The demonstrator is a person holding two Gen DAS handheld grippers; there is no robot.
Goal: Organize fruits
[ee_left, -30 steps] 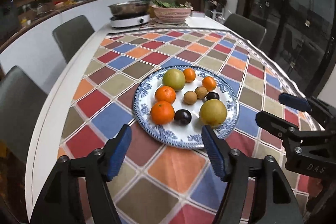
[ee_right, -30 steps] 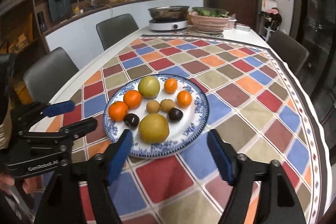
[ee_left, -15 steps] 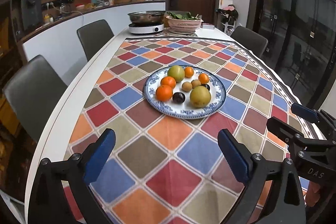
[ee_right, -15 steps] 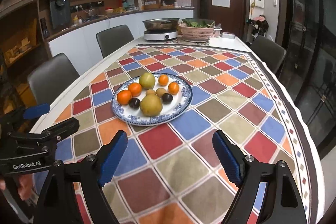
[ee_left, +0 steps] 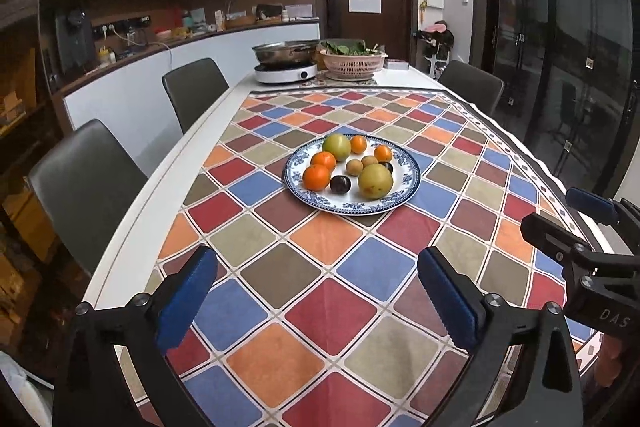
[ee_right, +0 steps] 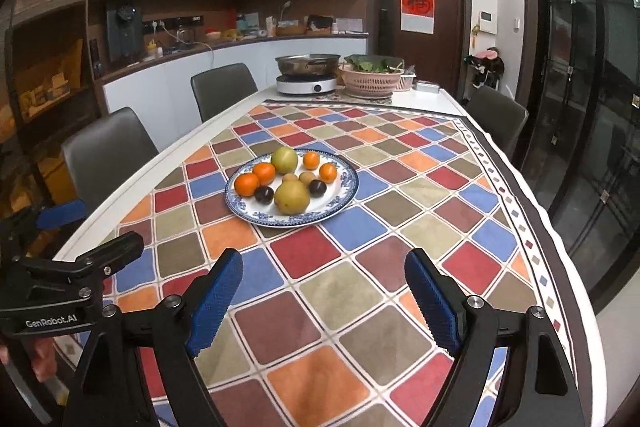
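While both grippers hang over the near end of the table (ee_left: 132, 203), all fruit sits on one blue-and-white plate (ee_left: 404, 195) on the checkered cloth (ee_left: 332, 291), well beyond the fingertips.

Counts, largest first: one table, one cloth; three grey chairs visible, two left of the plate (ee_left: 88, 183) (ee_left: 194, 87), one far right of it (ee_left: 472, 87). Behind the plate at the far end: one steel pan on a white cooker (ee_left: 286, 69), one pink basket of greens (ee_left: 354, 61) just right of the cooker.

On the plate, ten fruits: two big yellow-green ones, front (ee_left: 375, 181) and back (ee_left: 337, 147); four oranges, two on the plate's left side (ee_left: 316, 177) (ee_left: 323, 160), two smaller at the back right (ee_left: 358, 144) (ee_left: 383, 153); two dark plums (ee_left: 340, 184) (ee_left: 386, 167), the second mostly hidden behind the front green fruit; two small tan fruits (ee_left: 354, 166) (ee_left: 369, 161) at plate centre.

Left gripper (ee_left: 316, 291): jaws spread very wide, have just been opening, nothing between them, touching nothing. Right gripper (ee_right: 324, 291): jaws wide apart, a bit narrower than the left, also just opened further, empty, clear of the plate.
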